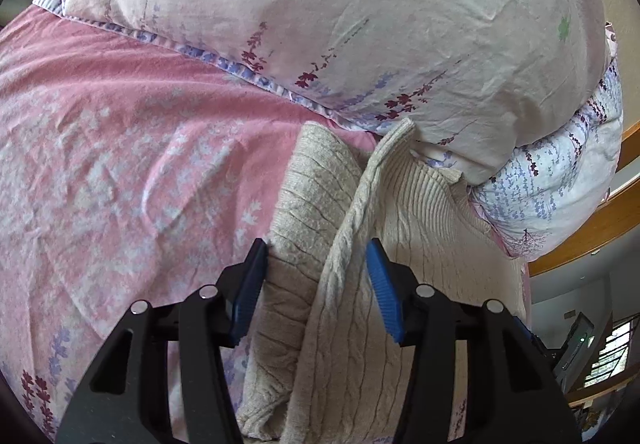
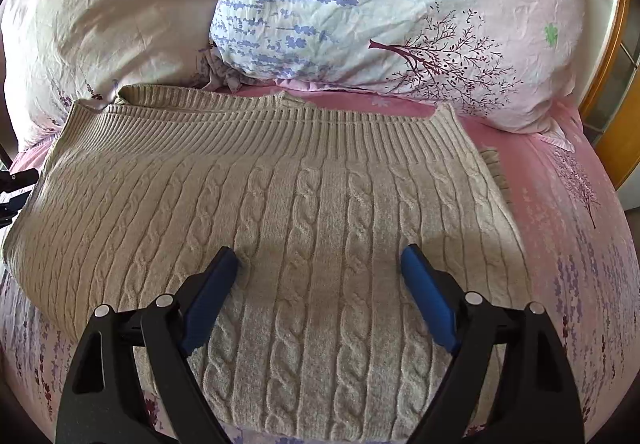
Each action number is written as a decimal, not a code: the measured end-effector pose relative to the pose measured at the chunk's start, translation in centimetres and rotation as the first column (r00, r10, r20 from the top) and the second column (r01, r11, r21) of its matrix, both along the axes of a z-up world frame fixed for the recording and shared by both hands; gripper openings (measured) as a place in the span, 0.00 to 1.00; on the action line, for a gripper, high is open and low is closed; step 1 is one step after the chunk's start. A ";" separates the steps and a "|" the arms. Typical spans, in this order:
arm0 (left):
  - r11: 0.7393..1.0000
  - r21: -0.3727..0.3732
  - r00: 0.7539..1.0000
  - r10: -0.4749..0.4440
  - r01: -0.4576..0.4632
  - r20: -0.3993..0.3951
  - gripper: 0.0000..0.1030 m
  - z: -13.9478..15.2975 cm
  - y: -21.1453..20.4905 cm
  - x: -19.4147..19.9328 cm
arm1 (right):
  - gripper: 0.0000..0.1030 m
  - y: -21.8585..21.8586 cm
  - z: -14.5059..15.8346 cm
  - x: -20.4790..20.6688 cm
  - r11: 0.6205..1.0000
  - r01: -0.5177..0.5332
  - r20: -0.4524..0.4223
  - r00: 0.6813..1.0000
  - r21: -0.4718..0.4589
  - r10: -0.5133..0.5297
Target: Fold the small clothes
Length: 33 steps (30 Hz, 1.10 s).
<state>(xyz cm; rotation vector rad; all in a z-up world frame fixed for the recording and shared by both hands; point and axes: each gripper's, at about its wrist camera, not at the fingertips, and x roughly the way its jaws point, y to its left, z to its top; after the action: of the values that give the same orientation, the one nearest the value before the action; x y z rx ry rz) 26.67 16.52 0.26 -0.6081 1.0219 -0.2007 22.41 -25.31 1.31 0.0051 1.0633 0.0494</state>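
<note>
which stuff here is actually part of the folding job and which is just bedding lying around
Part of the job:
- beige cable-knit sweater
- left gripper, open astride a raised fold of the sweater
- right gripper, open over the sweater

Just lying about:
- pink floral sheet
- pillows
- wooden bed frame

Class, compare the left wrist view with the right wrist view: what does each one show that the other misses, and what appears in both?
Only the left wrist view shows the open left gripper straddling a raised fold of the beige cable-knit sweater, and a window at lower right.

Only the right wrist view shows the open right gripper over the sweater lying flat, its ribbed hem toward a tree-printed pillow.

Both show the sweater, the pink floral bedsheet and pillows.
</note>
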 end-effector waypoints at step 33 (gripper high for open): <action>0.880 -0.460 0.989 -0.070 0.122 0.129 0.15 7.8 -12.0 -0.2 | 0.85 -2.6 1.7 -1.9 0.995 -0.039 0.054 0.998 0.093 0.035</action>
<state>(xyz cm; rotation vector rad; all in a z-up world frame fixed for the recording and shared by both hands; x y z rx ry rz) 26.44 4.56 8.11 -0.9741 0.8996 -0.5750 20.54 -27.96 2.97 0.0691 1.0081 0.1326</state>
